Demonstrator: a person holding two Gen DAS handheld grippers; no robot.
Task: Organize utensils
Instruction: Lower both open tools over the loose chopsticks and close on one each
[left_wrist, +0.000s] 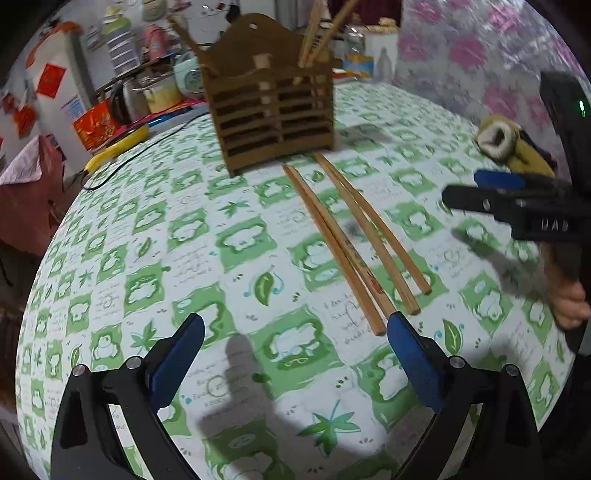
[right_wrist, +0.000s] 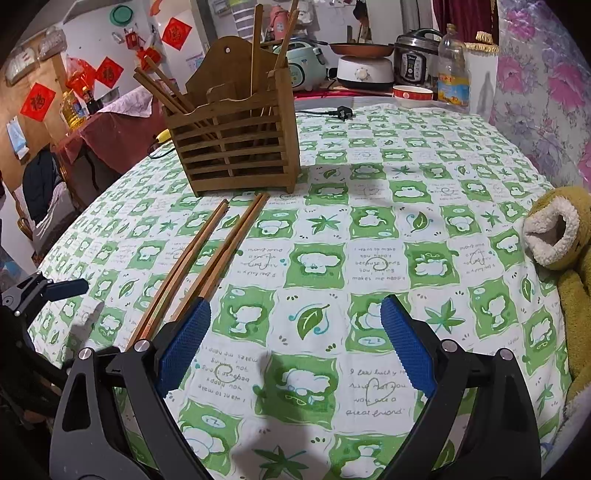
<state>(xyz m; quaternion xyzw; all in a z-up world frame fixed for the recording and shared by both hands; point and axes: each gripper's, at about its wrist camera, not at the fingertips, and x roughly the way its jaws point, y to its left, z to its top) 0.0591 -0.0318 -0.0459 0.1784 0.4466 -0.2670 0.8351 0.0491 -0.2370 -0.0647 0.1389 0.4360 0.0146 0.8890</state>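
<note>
Several wooden chopsticks (left_wrist: 354, 240) lie side by side on the green-and-white tablecloth, in front of a slatted wooden utensil holder (left_wrist: 273, 110) that has a few chopsticks standing in it. My left gripper (left_wrist: 295, 332) is open and empty, its right finger beside the near chopstick ends. My right gripper (right_wrist: 295, 325) is open and empty, with the chopsticks (right_wrist: 207, 258) just left of its left finger and the holder (right_wrist: 236, 147) beyond. The right gripper also shows at the right edge of the left wrist view (left_wrist: 480, 188).
A yellow-green plush slipper (right_wrist: 561, 236) lies at the table's right edge. A black plug and cable (right_wrist: 343, 112) lie behind the holder. Kitchen appliances, a pan and an oil bottle (right_wrist: 452, 70) stand past the far edge. The tablecloth (right_wrist: 369, 229) covers the round table.
</note>
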